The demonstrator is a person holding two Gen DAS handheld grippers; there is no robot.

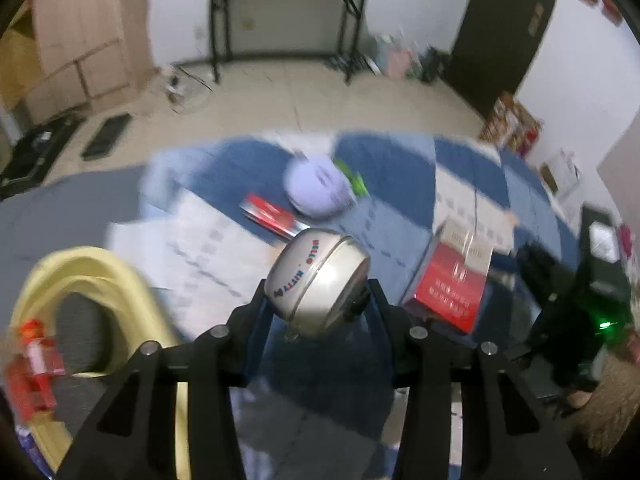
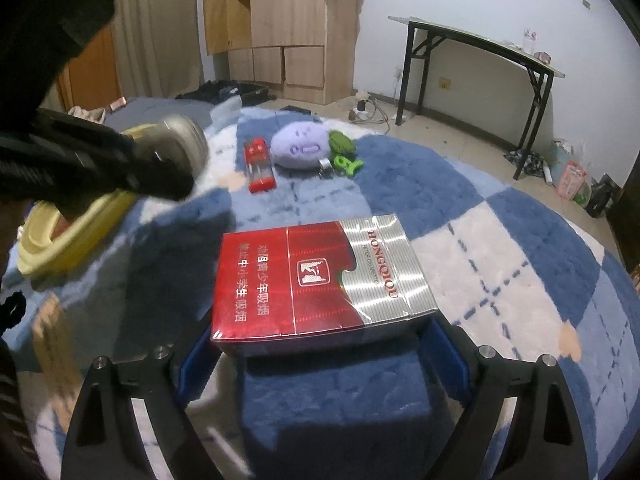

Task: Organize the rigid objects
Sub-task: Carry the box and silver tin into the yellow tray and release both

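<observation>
My left gripper [image 1: 320, 292] is shut on a round white case [image 1: 318, 282] marked "Hello Kitty" and holds it above the blue-and-white checked blanket [image 1: 384, 168]. It also shows in the right wrist view [image 2: 182, 148], above a yellow basin [image 2: 68, 240]. My right gripper [image 2: 320, 340] is shut on a red and silver cigarette carton [image 2: 320, 280], held just over the blanket [image 2: 480, 248]. The carton shows in the left wrist view [image 1: 452, 280] too.
On the blanket lie a small red box [image 2: 259, 164], a purple plush [image 2: 300, 146] and a green toy [image 2: 348, 162]. The yellow basin [image 1: 100, 276] holds a red item [image 1: 32, 364]. A black folding table [image 2: 476, 68] stands by the wall.
</observation>
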